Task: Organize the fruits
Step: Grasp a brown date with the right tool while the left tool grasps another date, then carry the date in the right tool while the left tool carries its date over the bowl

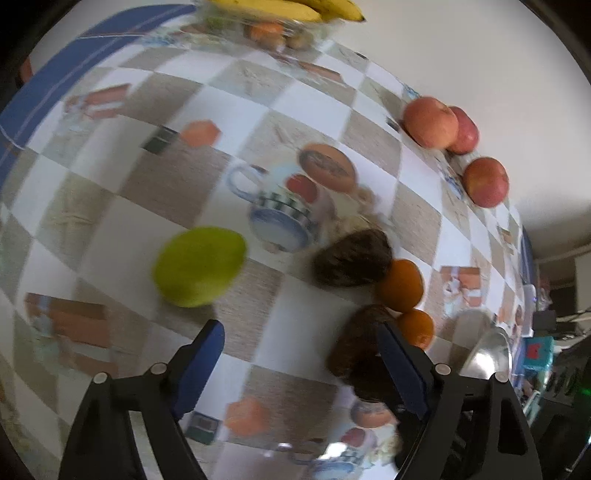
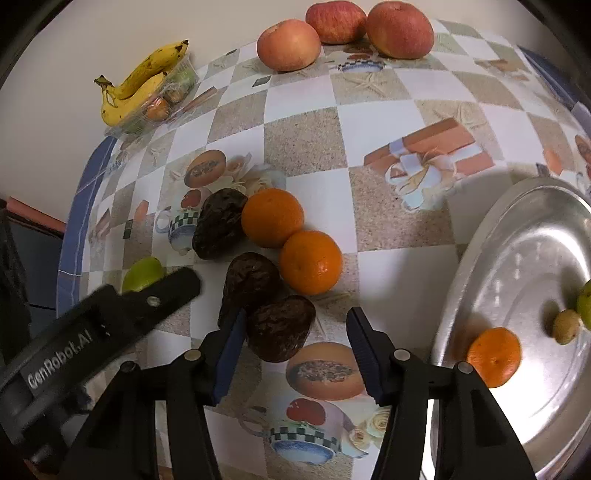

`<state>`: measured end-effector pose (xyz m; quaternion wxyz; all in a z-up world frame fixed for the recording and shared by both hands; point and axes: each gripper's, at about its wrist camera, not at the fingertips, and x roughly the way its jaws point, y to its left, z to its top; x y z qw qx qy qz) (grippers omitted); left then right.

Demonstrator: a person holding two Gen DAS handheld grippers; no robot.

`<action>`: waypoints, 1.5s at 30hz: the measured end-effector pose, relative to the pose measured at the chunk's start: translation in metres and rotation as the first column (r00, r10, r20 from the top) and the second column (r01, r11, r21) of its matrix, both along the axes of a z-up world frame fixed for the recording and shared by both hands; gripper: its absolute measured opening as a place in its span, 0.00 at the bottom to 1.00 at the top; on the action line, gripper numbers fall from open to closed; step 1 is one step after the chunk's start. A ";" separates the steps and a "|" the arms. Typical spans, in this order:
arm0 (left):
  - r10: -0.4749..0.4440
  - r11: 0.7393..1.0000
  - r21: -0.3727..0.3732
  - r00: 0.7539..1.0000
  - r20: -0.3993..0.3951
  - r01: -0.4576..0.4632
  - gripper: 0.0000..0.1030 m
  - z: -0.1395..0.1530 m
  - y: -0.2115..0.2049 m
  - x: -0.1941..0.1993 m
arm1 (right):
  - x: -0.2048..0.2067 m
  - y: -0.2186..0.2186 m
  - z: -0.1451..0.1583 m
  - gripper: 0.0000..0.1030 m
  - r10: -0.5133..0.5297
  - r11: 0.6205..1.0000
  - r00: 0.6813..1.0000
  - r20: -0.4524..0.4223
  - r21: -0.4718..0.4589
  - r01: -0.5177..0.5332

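Note:
My right gripper [image 2: 295, 332] is open, its fingers on either side of the nearest dark avocado [image 2: 280, 328], apart from it. Two more avocados [image 2: 251, 284] [image 2: 219, 223] and two oranges [image 2: 272, 217] [image 2: 310, 262] lie just beyond. A silver tray [image 2: 524, 398] at right holds an orange [image 2: 494, 356] and small green fruits [image 2: 567, 326]. My left gripper [image 1: 301, 339] is open and empty; it also shows in the right wrist view [image 2: 177, 284]. A green lime [image 1: 199, 266] lies ahead of it at left, avocados [image 1: 352, 258] and oranges [image 1: 400, 285] at right.
Three red apples [image 2: 345, 20] sit at the far edge of the checked tablecloth [image 2: 391, 96]. A clear plastic box with bananas [image 2: 142, 81] on top stands at the far left corner. The white wall is behind.

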<state>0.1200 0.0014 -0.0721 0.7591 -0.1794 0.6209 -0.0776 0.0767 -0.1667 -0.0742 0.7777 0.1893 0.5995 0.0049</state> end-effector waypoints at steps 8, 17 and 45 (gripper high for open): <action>-0.065 0.998 -0.018 0.998 0.003 0.065 0.75 -0.005 -0.027 0.004 | -0.002 -0.001 -0.006 0.33 -0.007 0.998 1.000 -0.010 0.062 0.008; -0.117 0.992 -0.038 0.993 0.006 0.117 0.33 -0.010 -0.049 0.007 | -0.012 -0.024 -0.003 0.33 -0.055 0.998 0.998 -0.016 0.038 0.056; -0.321 0.911 -0.206 0.928 0.192 0.357 0.33 0.038 -0.160 -0.023 | -0.059 -0.161 0.027 0.33 -0.392 0.913 0.919 0.037 -0.106 0.393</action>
